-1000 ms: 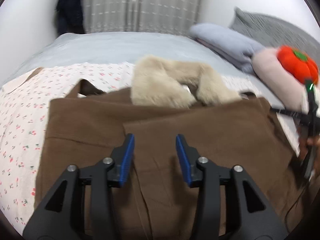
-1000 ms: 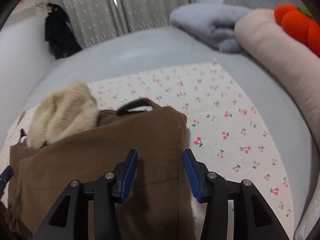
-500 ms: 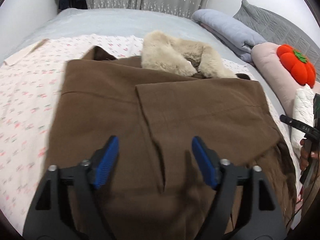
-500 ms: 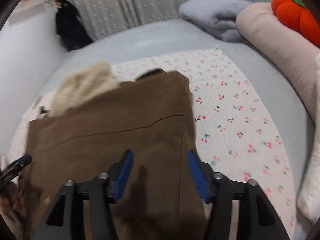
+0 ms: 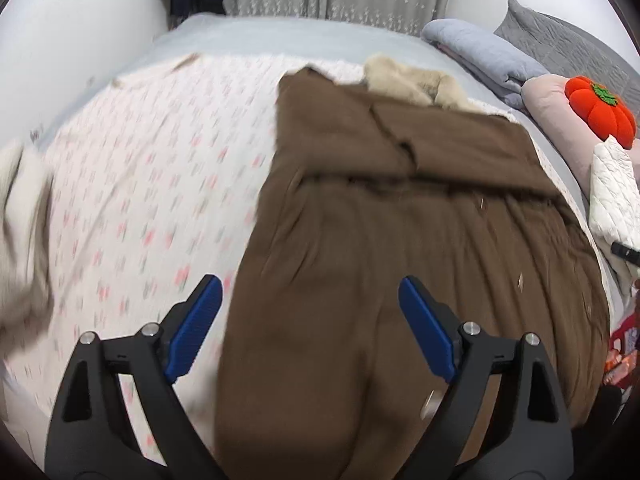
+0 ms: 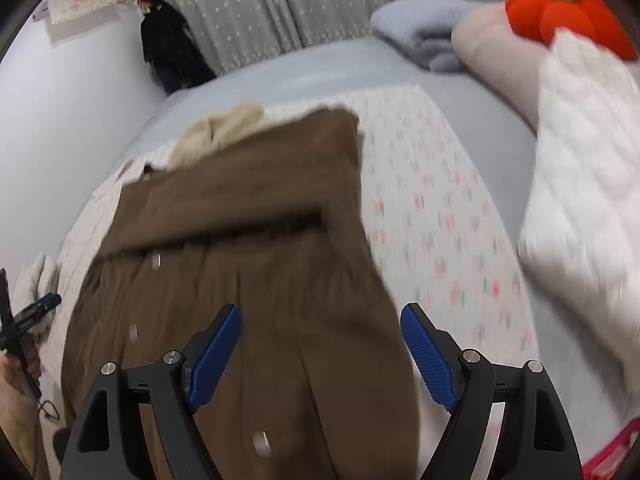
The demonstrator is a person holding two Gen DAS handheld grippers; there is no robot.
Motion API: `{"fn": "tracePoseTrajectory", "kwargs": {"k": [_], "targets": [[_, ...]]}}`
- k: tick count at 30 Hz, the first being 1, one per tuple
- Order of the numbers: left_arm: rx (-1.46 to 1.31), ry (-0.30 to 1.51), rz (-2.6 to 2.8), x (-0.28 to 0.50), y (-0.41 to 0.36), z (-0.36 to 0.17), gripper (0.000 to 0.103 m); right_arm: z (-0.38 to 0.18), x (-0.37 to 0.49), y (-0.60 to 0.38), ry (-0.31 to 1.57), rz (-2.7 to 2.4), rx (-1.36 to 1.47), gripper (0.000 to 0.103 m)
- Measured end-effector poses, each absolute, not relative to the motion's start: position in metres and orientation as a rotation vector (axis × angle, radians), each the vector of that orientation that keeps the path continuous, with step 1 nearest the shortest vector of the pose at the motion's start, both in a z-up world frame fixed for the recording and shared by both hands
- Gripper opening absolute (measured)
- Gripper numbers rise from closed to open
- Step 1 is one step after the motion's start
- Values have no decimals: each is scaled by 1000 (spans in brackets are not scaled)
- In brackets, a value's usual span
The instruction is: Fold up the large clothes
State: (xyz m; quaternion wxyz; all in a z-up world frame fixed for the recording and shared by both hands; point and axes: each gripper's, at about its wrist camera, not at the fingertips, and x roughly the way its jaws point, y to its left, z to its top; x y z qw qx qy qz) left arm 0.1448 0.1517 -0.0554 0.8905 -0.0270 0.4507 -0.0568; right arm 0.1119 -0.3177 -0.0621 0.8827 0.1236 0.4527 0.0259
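I opened both grippers wider and pulled back; brown coat [image 5: 400, 240] ahead, probably released, sleeves folded.

Left gripper [image 5: 310, 324] and right gripper [image 6: 320, 352] hold nothing.

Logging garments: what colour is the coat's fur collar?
Cream-beige fur collar on the brown coat; clearest in the left wrist view.

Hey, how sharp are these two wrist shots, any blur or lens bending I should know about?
Left wrist view: the floral sheet and brown coat are smeared by motion, while the left gripper fingers stay crisp. Right wrist view: similar smear, worst on the white quilted fabric. Both views: fisheye bending with dark corners, soft even light, no glare.
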Motion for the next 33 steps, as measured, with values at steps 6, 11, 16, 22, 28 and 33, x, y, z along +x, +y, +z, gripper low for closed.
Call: {"fn": "tracePoseTrajectory", "kwargs": {"k": [6,11,16,22,28,33], "targets": [[-211,1077,-122,104,205,-105,90,-121,63,-331,1029,53,343,84],[-352,1055,-225,65,227,-117,90,-131,25,-344,957,113,469,84],[-367,1057,-331,38,220,-121,90,-134,1,-350,945,188,592,83],[-400,1074,-421,20,211,-128,84,-143,-20,-359,943,255,766,74],[-550,1075,-510,20,224,-132,80,-158,-35,-378,907,395,1072,68],[-547,1126,-498,25,222,-142,75,-160,-38,-370,992,360,1039,68]]}}
